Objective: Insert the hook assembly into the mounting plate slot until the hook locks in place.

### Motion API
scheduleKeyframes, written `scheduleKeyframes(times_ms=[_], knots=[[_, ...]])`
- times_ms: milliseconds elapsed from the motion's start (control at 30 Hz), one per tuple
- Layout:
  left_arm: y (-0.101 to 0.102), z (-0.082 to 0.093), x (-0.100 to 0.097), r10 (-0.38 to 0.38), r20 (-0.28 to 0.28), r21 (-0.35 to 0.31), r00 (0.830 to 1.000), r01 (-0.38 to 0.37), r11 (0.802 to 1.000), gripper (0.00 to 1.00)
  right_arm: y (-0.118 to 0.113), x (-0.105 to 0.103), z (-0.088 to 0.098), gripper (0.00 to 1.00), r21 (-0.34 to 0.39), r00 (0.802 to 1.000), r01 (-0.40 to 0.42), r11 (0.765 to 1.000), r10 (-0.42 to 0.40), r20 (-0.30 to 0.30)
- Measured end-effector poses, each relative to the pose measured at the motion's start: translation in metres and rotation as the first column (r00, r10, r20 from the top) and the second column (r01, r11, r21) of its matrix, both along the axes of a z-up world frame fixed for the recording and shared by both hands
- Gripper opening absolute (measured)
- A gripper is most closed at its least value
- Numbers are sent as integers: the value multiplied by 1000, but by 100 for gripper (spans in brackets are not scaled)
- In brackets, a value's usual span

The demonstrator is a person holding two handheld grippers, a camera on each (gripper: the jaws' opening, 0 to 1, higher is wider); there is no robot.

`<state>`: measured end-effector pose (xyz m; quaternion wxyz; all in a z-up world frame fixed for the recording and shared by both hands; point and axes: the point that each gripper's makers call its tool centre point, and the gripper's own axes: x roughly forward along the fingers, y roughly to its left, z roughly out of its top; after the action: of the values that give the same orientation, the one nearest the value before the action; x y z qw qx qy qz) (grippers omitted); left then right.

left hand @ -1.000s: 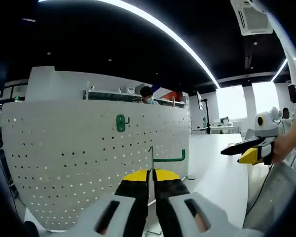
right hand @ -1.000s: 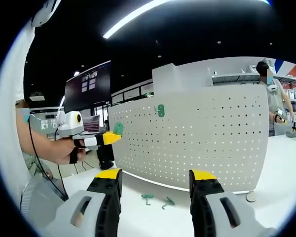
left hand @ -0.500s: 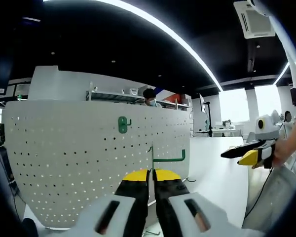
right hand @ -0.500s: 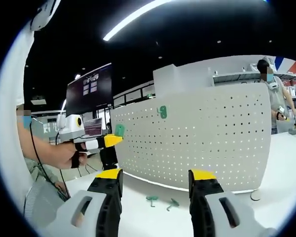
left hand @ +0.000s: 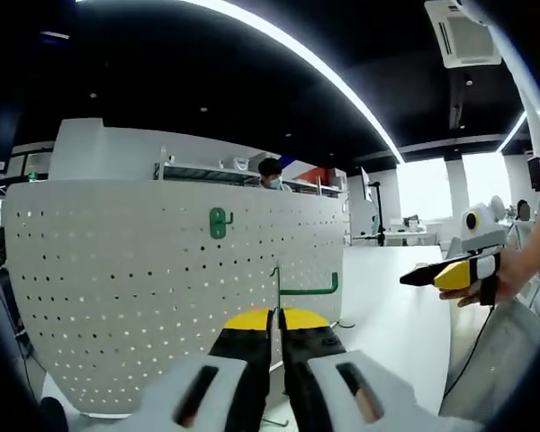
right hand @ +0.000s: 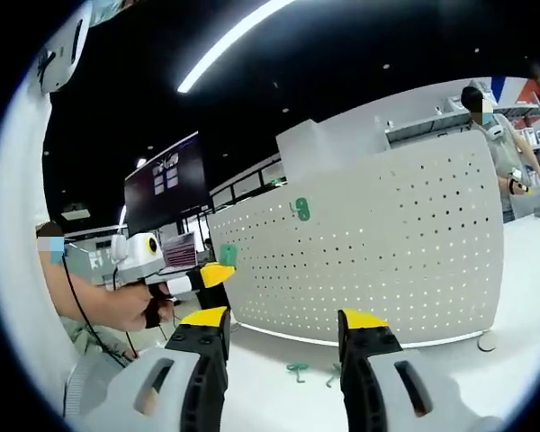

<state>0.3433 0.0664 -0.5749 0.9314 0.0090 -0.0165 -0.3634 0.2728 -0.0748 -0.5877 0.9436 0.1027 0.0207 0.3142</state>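
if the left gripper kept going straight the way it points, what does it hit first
Most likely the white pegboard: the left gripper, shut on a green hook, points at its perforated face. Depth is unclear, but nothing else shows between them.

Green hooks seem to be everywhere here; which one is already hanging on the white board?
The small green hook high on the pegboard. Another is pinched in the left gripper, and two lie on the table.

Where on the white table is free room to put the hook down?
The table is bare to the right of the two loose green hooks in the right gripper view, in front of the pegboard. It is crowded beside those hooks.
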Motion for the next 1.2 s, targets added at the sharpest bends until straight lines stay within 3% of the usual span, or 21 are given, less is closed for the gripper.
scheduleKeyframes(times_ms=[1200], knots=[[-25, 7, -7, -44, 6, 8, 999, 44, 999, 3, 38, 21, 19, 37, -15, 996, -77, 997, 78, 47]])
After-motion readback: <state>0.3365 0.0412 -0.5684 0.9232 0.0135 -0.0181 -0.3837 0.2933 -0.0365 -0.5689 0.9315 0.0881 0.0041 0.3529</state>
